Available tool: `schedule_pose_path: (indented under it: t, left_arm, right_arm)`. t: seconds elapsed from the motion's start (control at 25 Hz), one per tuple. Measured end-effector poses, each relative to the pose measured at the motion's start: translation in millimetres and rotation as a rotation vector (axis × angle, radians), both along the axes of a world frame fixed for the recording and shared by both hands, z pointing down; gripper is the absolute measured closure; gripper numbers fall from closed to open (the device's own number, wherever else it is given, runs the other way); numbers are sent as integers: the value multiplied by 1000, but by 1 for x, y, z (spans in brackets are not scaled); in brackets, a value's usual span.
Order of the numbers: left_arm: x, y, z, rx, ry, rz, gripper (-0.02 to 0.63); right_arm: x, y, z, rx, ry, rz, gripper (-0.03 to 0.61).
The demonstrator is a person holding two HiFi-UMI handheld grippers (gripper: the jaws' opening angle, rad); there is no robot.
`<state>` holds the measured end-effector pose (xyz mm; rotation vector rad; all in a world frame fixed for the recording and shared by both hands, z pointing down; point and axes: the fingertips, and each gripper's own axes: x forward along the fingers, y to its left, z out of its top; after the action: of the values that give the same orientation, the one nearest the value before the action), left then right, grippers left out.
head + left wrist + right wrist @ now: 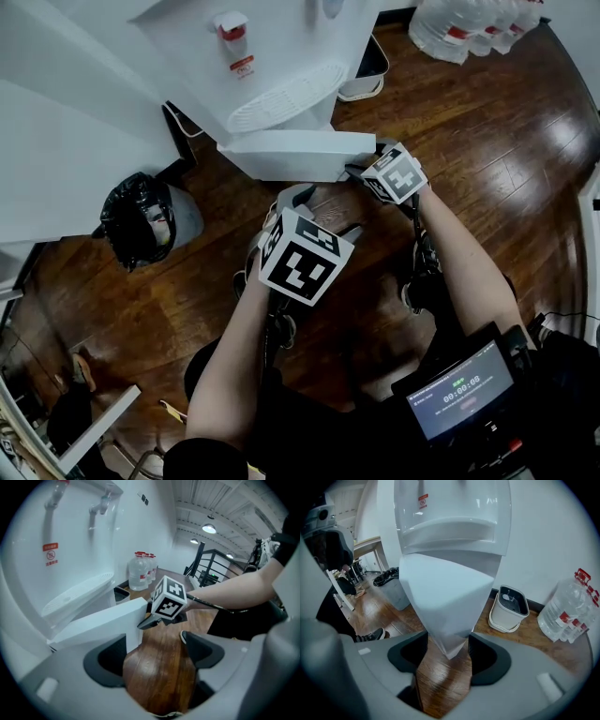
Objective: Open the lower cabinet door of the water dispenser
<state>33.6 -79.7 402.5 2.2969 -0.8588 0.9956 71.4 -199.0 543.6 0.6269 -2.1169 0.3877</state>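
Observation:
The white water dispenser (272,56) stands at the top of the head view, and its lower cabinet door (300,155) is swung out over the wooden floor. My right gripper (359,169) is at the door's free edge. In the right gripper view the door's edge (445,602) fills the gap of the right gripper (447,651), with both pads against it. My left gripper (319,211) hovers just in front of the door. It (157,646) is open with only floor between its fingers, and the door panel (103,620) lies beside its left finger.
A bin lined with a black bag (141,220) stands left of the dispenser. A small white bin (509,606) and several water bottles (569,606) are on its right. A screen (464,389) sits at the person's waist, and their shoes (417,281) are on the floor below.

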Motion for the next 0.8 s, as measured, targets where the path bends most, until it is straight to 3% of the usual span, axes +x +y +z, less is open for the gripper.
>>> schedule_pose_path:
  t: [0.24, 0.52, 0.68, 0.8]
  left_arm:
    - [-6, 39, 3, -10, -34, -9, 207]
    - [-10, 67, -10, 36, -37, -64, 222]
    - [-31, 69, -9, 89, -36, -176, 306]
    - [-43, 61, -19, 91, 52, -300, 332]
  right_arm:
    - [-1, 34, -12, 11, -10, 78, 321]
    - [-8, 90, -24, 74, 60, -18, 381]
    - [-19, 116, -27, 83, 54, -76, 388]
    - [-24, 123, -26, 74, 34, -73, 393]
